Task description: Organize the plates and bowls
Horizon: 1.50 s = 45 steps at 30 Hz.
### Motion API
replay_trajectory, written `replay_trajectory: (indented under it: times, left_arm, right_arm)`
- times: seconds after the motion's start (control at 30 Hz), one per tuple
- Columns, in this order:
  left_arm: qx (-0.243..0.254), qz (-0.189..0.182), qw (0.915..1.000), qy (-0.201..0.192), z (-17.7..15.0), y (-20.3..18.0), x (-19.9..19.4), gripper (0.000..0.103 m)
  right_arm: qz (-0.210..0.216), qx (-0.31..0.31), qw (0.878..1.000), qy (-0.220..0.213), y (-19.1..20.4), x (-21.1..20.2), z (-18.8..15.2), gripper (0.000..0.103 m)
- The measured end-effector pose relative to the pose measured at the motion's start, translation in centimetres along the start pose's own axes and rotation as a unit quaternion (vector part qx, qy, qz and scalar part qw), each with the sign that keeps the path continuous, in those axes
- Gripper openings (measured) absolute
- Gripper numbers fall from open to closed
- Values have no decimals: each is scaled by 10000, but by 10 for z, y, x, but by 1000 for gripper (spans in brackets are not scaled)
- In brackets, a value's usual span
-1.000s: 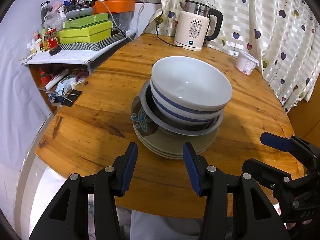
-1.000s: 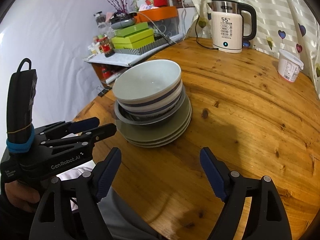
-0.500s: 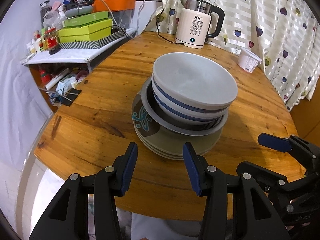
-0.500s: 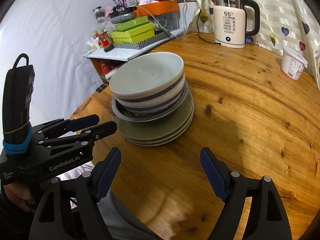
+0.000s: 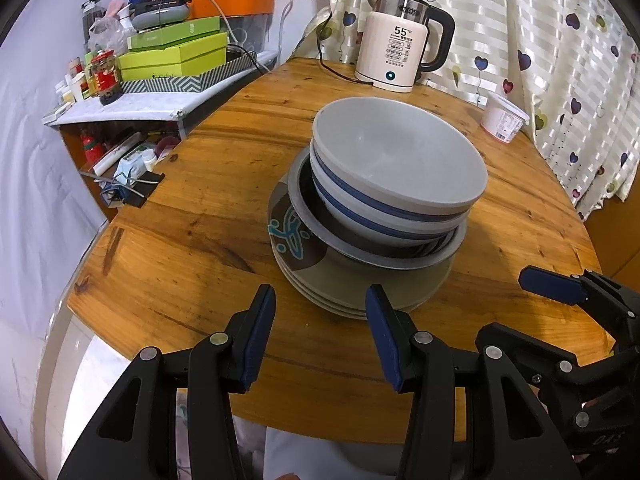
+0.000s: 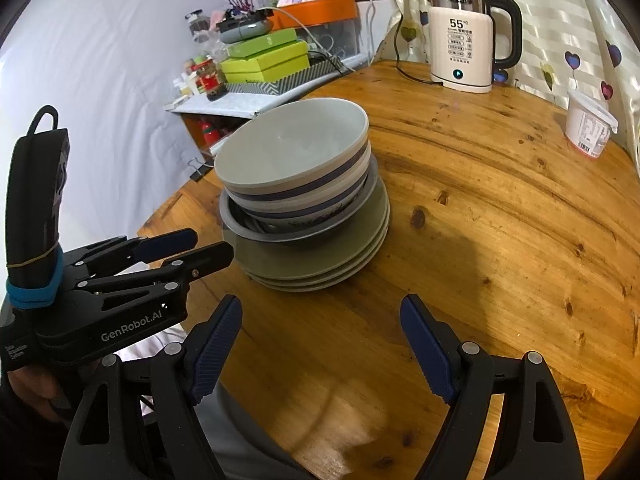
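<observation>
A stack of dishes stands on the round wooden table [image 5: 208, 184]. At the bottom lie several olive plates [image 5: 360, 292], the top one with a teal pattern. On them sits a grey shallow bowl [image 5: 384, 252], then blue-striped white bowls [image 5: 396, 168] nested on top. The stack also shows in the right wrist view [image 6: 296, 176]. My left gripper [image 5: 320, 332] is open and empty just before the plates' near edge. My right gripper [image 6: 320, 344] is open and empty, right of the stack near the table's front edge.
A white electric kettle [image 5: 400, 56] with its cord stands at the table's far edge. A white plastic tub [image 5: 502, 122] sits at the far right by the curtain. A cluttered side shelf with green boxes [image 5: 172, 60] stands to the left.
Both grippers have moved slightly closer to the stack, which looms larger. The jaws stay open and nothing was gripped.
</observation>
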<state>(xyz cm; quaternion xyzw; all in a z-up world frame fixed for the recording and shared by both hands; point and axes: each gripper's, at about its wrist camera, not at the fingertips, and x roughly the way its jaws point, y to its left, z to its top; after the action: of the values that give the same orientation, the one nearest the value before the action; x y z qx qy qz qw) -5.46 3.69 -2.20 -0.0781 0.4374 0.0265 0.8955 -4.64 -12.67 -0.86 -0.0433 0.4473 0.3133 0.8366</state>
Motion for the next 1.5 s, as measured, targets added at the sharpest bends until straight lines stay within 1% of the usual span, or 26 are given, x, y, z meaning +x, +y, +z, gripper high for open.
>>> replay_trajectory:
  times: [1.5]
  left_arm:
    - [11,86,9999,59,-3,2,2,48]
  right_arm:
    - [14,29,10000,-9,2,0,-2,82]
